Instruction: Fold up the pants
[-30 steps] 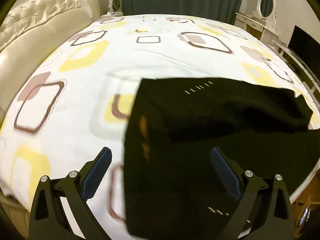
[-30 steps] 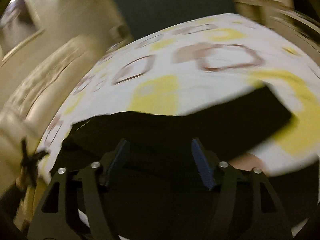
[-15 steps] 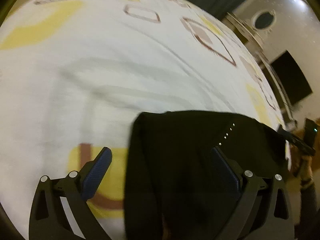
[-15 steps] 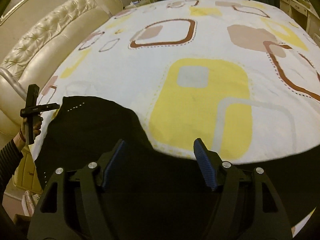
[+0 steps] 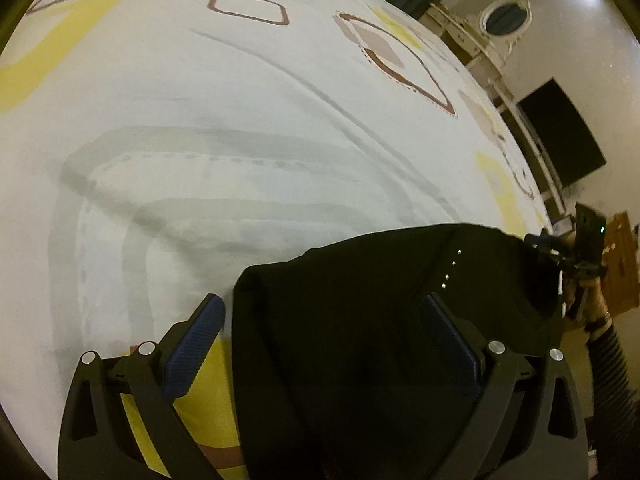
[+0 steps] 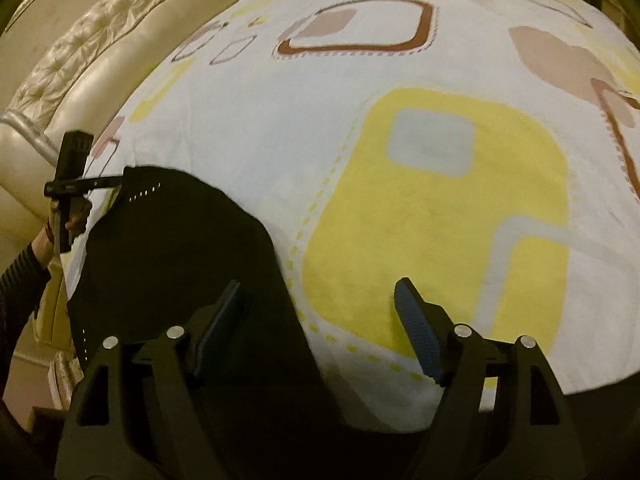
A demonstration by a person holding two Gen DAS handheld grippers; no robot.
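Black pants (image 5: 360,320) on patterned bedsheet (image 5: 240,120); left jaws closing, right jaws opening, neither gripping; headboard (image 6: 100,60) beside.

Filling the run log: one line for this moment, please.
pants: on bed | left hand-held gripper: closing, straddles edge | right hand-held gripper: opening, holds nothing

Bed (image 5: 240,100) carries everything; white sheet (image 6: 280,128) printed with yellow, brown, tan rounded squares, faint creases. Black pants (image 5: 380,320) lie directly on sheet at near edge, partly folded, row of small white marks on fabric.
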